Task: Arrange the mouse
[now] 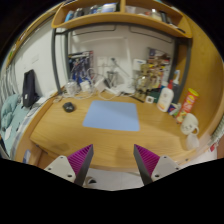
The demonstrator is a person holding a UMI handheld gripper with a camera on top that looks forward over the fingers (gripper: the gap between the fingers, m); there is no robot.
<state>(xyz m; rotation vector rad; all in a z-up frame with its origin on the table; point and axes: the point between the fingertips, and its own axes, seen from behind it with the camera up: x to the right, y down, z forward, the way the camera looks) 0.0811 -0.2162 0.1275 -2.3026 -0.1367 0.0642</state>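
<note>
Over the desk, gripper view: you held the gripper (113, 163) above the near edge of the wooden desk (60, 128); nothing lay between its fingers
Jaws: they stood apart, with a wide gap between the two pink pads (80, 159); they clamped nothing
Mouse: the dark mouse (69, 106) sat on the desk well beyond your fingers, left of the mat and apart from it
Mat: the blue mat (111, 116) lay flat mid-desk, ahead of your fingers and between them in line; its surface was bare
Right side: a white bottle (165, 97) and an orange-topped container (187, 102) stood near the right end of the desk; a pale small object (190, 124) stood just in front of them, too small for you to identify
Back: a shelf (120, 18) ran above the desk; clutter beneath it against the wall was too small to tell apart
Left: a dark monitor (30, 88) stood at the far left end of the desk
</note>
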